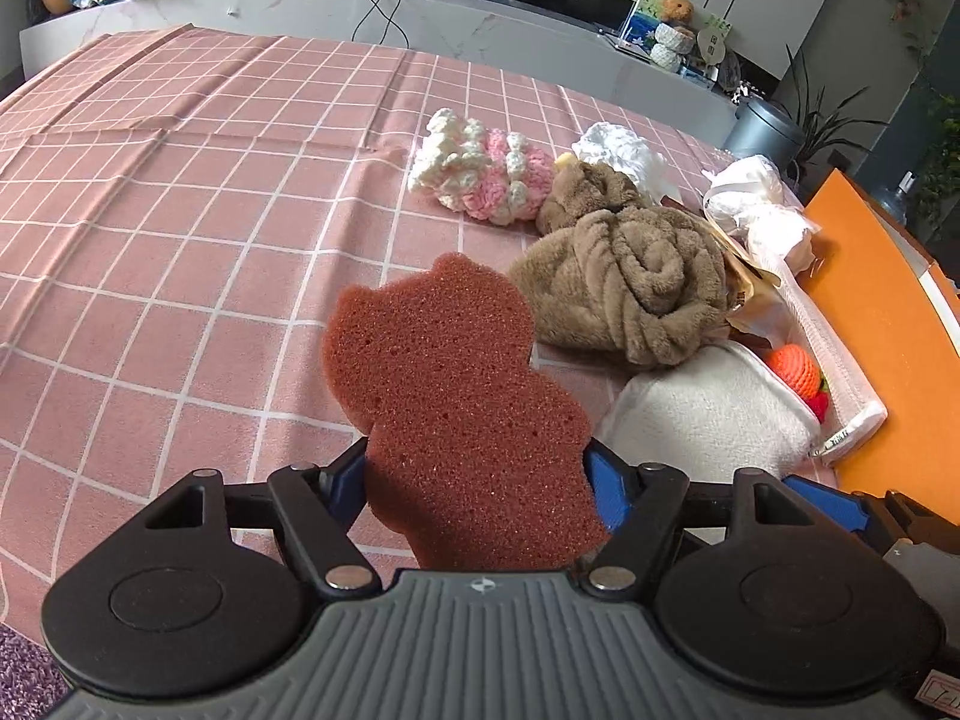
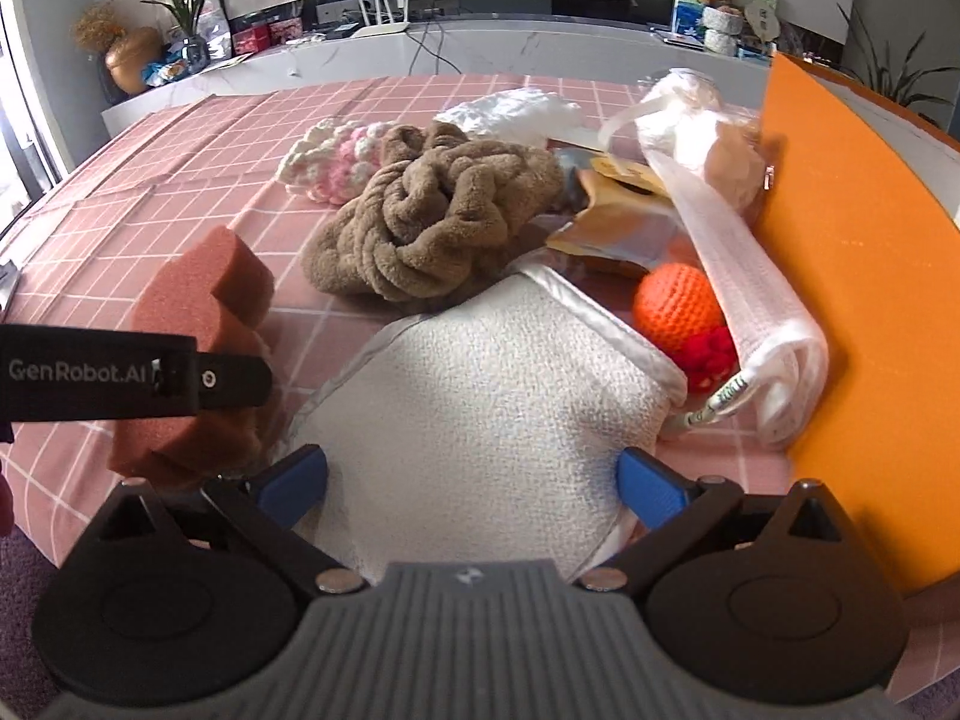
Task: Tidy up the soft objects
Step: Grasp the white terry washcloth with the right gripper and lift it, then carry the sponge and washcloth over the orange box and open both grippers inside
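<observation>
My left gripper (image 1: 477,480) is shut on a reddish-brown bear-shaped sponge (image 1: 450,384) and holds it above the pink checked tablecloth (image 1: 180,210). The sponge (image 2: 198,312) and the left gripper's black body (image 2: 138,378) also show at the left of the right wrist view. My right gripper (image 2: 474,480) has its blue fingers (image 2: 294,480) spread on either side of a cream fluffy pad (image 2: 486,402); whether they press it is unclear. A brown plush bundle (image 1: 630,288) (image 2: 432,228) lies beyond.
A pink-and-white crochet piece (image 1: 480,174), white cloths (image 1: 624,156), a white mesh towel (image 2: 738,276), an orange knitted ball (image 2: 678,300) and a paper packet (image 2: 618,222) crowd the table's right side. An orange box (image 2: 852,276) stands at the right edge.
</observation>
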Tool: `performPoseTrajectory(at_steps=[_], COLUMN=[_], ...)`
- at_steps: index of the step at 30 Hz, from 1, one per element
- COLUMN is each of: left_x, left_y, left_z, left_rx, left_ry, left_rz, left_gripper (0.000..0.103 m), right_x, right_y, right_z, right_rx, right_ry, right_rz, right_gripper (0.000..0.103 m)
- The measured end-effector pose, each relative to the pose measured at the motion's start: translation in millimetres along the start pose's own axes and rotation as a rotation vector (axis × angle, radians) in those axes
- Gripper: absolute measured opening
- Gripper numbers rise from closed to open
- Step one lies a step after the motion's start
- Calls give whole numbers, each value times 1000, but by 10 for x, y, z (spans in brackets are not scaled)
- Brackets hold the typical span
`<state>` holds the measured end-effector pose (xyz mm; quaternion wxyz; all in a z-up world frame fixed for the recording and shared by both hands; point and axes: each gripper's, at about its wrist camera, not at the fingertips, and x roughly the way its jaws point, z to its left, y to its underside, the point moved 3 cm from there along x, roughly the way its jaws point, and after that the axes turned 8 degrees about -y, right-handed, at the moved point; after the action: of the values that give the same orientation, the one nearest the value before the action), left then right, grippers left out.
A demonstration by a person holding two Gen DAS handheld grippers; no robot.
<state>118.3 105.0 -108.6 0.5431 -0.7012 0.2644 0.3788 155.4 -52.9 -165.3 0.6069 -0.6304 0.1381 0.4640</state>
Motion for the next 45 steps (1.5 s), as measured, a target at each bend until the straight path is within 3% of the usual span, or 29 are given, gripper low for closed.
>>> performPoseTrajectory(at_steps=[3,9,15,18,21,23,26,35,45], left_x=[3,6,5,-7,-19,-31,-53,-169,-437], left_y=[12,25,37,46,60,73,95,128,125], left_z=[7,24,32,33,28,24,24,20,-55], left_rx=[3,-1,-7,-13,-15,-13,-12,0,15], left_ry=[10,22,28,30,31,30,31,30,26], left_rz=[3,-2,-11,-13,-15,-16,-19,-58,-121], left_gripper=[83,84,85,84,84,83,83,82,81], right_x=[29,36,-7,-39,-74,-96,-111,-352,-794], right_y=[20,48,74,85,96,110,133,103,55], right_z=[71,64,137,192,285,352,404,271,237], right_rx=[-56,-47,-85,-113,-158,-195,-229,-189,-214], right_ry=[32,37,30,19,0,-10,-13,0,18], right_rz=[1,-19,-27,-32,-36,-38,-41,-85,-201], right_gripper=[101,101,89,78,56,36,23,19,19])
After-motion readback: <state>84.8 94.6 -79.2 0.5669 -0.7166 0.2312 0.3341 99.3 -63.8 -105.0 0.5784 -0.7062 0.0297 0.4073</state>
